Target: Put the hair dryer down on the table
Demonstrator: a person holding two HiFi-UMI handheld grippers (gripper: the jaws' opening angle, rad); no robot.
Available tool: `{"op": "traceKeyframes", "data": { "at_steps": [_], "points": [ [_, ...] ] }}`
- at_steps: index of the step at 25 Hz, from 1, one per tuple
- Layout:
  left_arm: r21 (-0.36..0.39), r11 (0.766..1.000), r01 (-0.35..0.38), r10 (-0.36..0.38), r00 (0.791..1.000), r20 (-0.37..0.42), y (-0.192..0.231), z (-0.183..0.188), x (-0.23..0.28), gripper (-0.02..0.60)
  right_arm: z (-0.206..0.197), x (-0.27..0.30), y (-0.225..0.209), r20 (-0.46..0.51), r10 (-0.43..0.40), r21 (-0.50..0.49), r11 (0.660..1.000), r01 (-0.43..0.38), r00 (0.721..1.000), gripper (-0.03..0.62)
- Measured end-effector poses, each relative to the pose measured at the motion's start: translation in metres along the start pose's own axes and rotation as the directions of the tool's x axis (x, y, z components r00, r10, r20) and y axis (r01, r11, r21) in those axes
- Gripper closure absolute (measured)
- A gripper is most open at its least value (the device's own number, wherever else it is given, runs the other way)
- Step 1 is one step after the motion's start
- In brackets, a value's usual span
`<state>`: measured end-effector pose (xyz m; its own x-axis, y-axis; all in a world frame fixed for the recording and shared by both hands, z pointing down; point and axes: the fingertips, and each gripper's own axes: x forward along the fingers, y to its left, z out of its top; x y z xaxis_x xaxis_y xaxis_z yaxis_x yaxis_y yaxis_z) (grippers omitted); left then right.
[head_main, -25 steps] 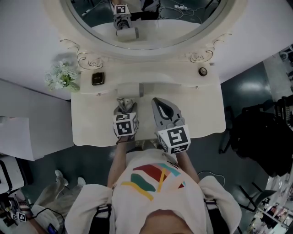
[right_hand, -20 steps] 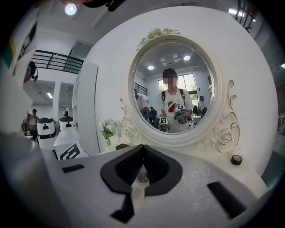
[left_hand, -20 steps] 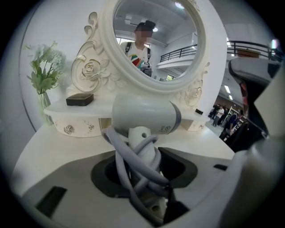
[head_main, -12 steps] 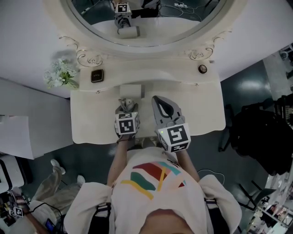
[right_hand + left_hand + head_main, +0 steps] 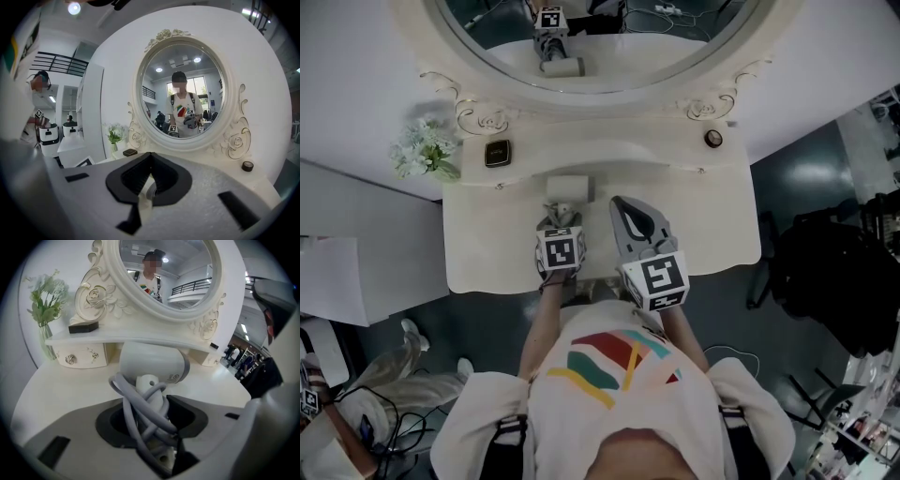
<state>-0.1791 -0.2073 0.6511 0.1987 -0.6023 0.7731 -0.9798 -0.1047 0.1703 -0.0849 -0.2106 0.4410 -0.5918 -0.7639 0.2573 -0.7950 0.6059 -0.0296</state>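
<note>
Hair dryer (image 5: 151, 365) is clamped by its handle in your left gripper (image 5: 148, 409), barrel crosswise, with the table (image 5: 487, 251) just below. Your right gripper (image 5: 150, 157) is closed and empty.

The left gripper (image 5: 559, 217) tilts steeply downward, its jaws clamped on the cord-wrapped handle of the hair dryer (image 5: 150, 363). The right gripper (image 5: 621, 204) sits nearly level just beside it, jaws together with nothing between them.

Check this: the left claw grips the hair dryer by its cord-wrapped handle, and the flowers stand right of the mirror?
No: the flowers stand left of the mirror, as the left gripper view shows. The left claw does grip the hair dryer by its cord-wrapped handle.
</note>
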Motion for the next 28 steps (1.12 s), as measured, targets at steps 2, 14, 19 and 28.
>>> {"op": "traceKeyframes", "data": {
  "at_steps": [2,14,19,28],
  "points": [
    [-0.004,1.0,-0.005,0.005,1.0,-0.011,0.002,-0.0039,0.0012,0.393,-0.0012,-0.0006,0.0003,-0.002,-0.001,-0.001,1.0,0.001,1.0,0.594],
    [-0.052,0.999,0.001,-0.002,1.0,-0.013,0.0085,-0.0074,0.0075,0.385,-0.0045,-0.0032,-0.0009,-0.008,-0.008,0.003,1.0,0.008,1.0,0.594],
    [-0.052,0.999,-0.012,0.013,1.0,0.013,0.0095,-0.0039,0.0027,0.383,-0.0039,-0.0053,-0.0009,-0.004,-0.017,-0.002,1.0,0.017,1.0,0.594],
    [-0.065,0.998,-0.001,0.004,0.999,0.035,0.0027,-0.0001,-0.0025,0.305,-0.0026,-0.0092,0.0006,0.006,-0.017,-0.002,1.0,0.017,1.0,0.594]
  ]
}}
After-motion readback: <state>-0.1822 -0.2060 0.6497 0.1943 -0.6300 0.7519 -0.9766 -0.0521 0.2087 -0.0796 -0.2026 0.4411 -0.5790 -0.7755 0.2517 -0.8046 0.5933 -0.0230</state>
